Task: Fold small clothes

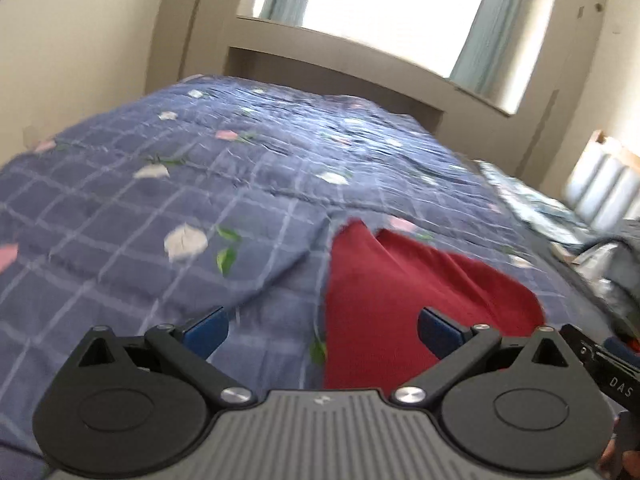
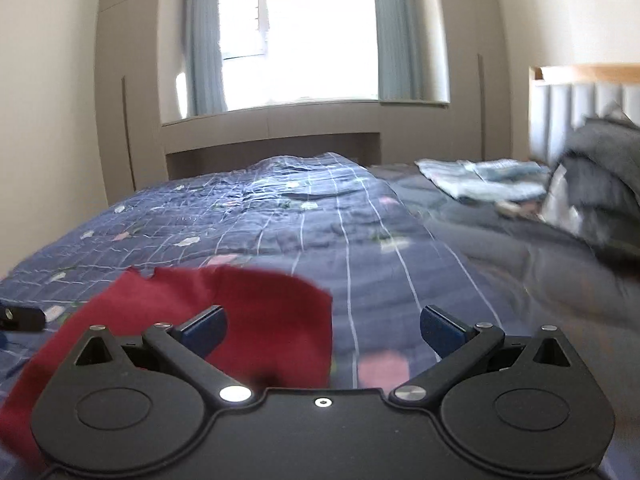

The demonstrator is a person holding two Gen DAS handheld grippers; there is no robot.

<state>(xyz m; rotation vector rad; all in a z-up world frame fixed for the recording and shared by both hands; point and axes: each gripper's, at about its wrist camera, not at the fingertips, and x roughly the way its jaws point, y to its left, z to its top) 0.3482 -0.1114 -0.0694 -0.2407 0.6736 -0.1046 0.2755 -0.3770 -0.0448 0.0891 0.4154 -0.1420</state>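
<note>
Blue checked quilt (image 2: 320,216), curtained window (image 2: 304,36), padded headboard (image 2: 580,100).

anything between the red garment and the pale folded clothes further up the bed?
Nothing in the right wrist view: only bare blue checked quilt and grey bedding between the red garment and the pale folded clothes.

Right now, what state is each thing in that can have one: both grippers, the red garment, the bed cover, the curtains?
left gripper: open, holding nothing, over the garment's left edge.
right gripper: open, holding nothing, at the garment's right edge.
red garment: lying on the bed, ungripped; fold state unclear.
blue checked quilt: spread out, wrinkled.
grey clothes pile: heaped, unfolded.
curtains: drawn apart.
</note>
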